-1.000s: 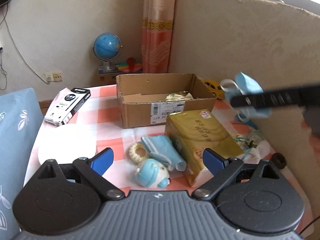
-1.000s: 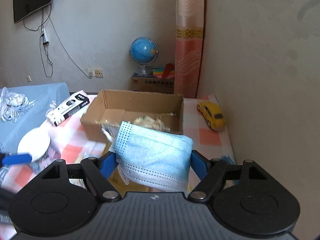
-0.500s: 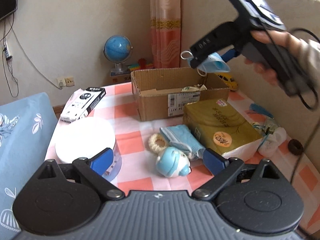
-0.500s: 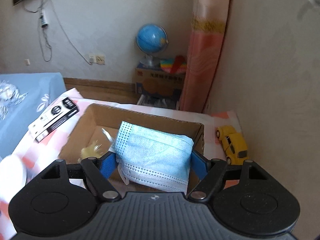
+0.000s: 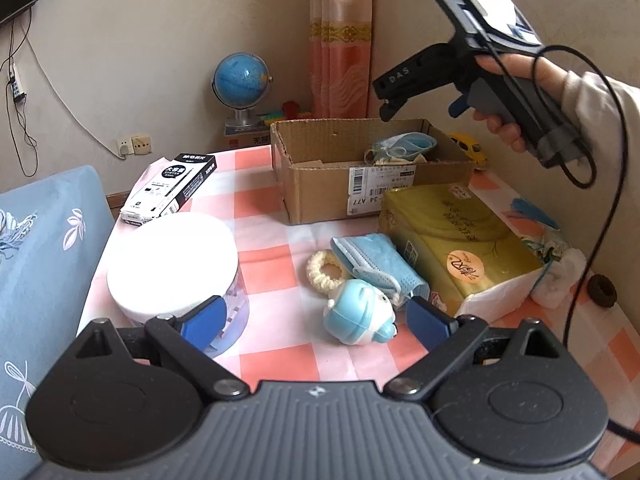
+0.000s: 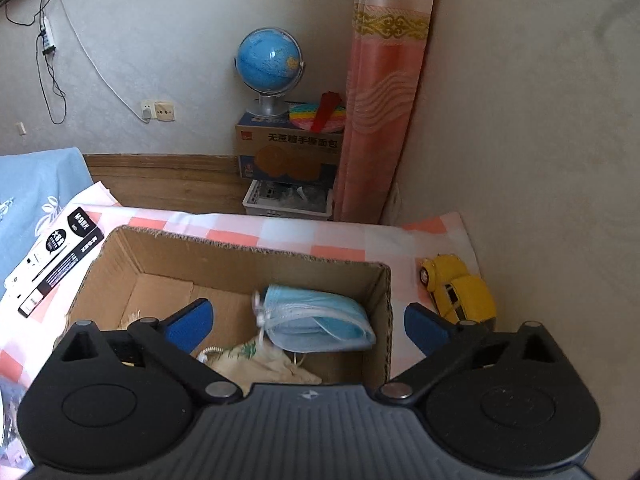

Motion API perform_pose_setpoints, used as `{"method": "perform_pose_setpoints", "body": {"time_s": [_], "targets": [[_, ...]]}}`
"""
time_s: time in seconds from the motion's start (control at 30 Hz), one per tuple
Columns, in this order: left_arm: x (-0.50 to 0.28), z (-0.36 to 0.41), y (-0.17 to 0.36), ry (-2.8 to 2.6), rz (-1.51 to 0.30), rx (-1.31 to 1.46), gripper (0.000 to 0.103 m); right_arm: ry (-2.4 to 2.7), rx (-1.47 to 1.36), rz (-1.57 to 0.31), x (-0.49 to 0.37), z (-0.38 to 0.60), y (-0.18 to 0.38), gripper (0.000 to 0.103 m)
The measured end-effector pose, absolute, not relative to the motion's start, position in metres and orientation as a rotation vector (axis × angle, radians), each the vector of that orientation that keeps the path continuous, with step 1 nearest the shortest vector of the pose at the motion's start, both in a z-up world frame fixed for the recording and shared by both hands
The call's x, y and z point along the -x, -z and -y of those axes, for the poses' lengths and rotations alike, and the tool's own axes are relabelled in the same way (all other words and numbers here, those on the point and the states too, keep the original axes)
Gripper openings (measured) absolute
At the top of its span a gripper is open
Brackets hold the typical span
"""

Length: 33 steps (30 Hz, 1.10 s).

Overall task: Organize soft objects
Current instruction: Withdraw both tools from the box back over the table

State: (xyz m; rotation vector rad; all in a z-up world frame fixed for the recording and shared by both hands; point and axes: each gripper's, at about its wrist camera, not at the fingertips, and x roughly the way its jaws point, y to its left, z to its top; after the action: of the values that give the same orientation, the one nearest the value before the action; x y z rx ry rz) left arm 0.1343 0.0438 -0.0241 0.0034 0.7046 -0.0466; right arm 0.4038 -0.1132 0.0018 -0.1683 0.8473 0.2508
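A blue face mask [image 6: 316, 318] lies inside the cardboard box [image 6: 236, 258], on a cream cloth [image 6: 264, 364]. It also shows in the left wrist view [image 5: 404, 146] inside the box [image 5: 320, 184]. My right gripper [image 6: 306, 320] is open and empty, hovering above the box; it shows in the left wrist view [image 5: 390, 104] too. My left gripper [image 5: 316, 320] is open and empty above the table's near side. Just beyond it lie a second blue mask [image 5: 376, 260], a cream scrunchie [image 5: 324, 270] and a pale blue round toy [image 5: 358, 312].
A gold tissue pack [image 5: 456, 240] lies right of the mask. A white-lidded round container [image 5: 172, 264] stands at left, a black-and-white box [image 5: 170, 188] behind it. A yellow toy car [image 6: 460, 290] sits by the wall. A dark hair tie [image 5: 602, 290] and white cloth [image 5: 560, 276] lie far right.
My right gripper moved over the box, opened and let go of the blue mask, which now lies in the box. My left gripper drew back a little.
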Motion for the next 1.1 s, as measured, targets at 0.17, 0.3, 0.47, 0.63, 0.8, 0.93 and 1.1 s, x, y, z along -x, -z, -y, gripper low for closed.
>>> {"method": "perform_pose_setpoints", "body": {"time_s": [0.17,0.3,0.47,0.63,0.8,0.93,1.1], "targets": [[-0.131,-0.042,0.021,0.056,-0.698,-0.004,0.097,-0.262,0.147,-0.838,-0.376,0.123,-0.010,0.103],[-0.127,-0.040,0.019,0.062,-0.692,-0.010,0.097,-0.276,0.131,-0.814,-0.348,0.131,-0.020,0.103],[-0.124,-0.041,0.018,0.097,-0.715,0.015,0.097,-0.283,0.105,-0.776,-0.312,0.146,-0.020,0.103],[-0.119,-0.040,0.019,0.099,-0.713,0.002,0.097,-0.272,0.084,-0.742,-0.270,0.164,-0.015,0.103],[-0.117,-0.038,0.023,0.114,-0.730,-0.012,0.097,-0.256,0.070,-0.722,-0.226,0.181,-0.007,0.103],[-0.117,-0.036,0.024,0.120,-0.731,-0.022,0.097,-0.235,0.079,-0.721,-0.198,0.190,0.003,0.103],[-0.120,-0.043,0.028,0.158,-0.742,0.056,0.097,-0.202,0.100,-0.717,-0.164,0.200,0.021,0.103]]}}
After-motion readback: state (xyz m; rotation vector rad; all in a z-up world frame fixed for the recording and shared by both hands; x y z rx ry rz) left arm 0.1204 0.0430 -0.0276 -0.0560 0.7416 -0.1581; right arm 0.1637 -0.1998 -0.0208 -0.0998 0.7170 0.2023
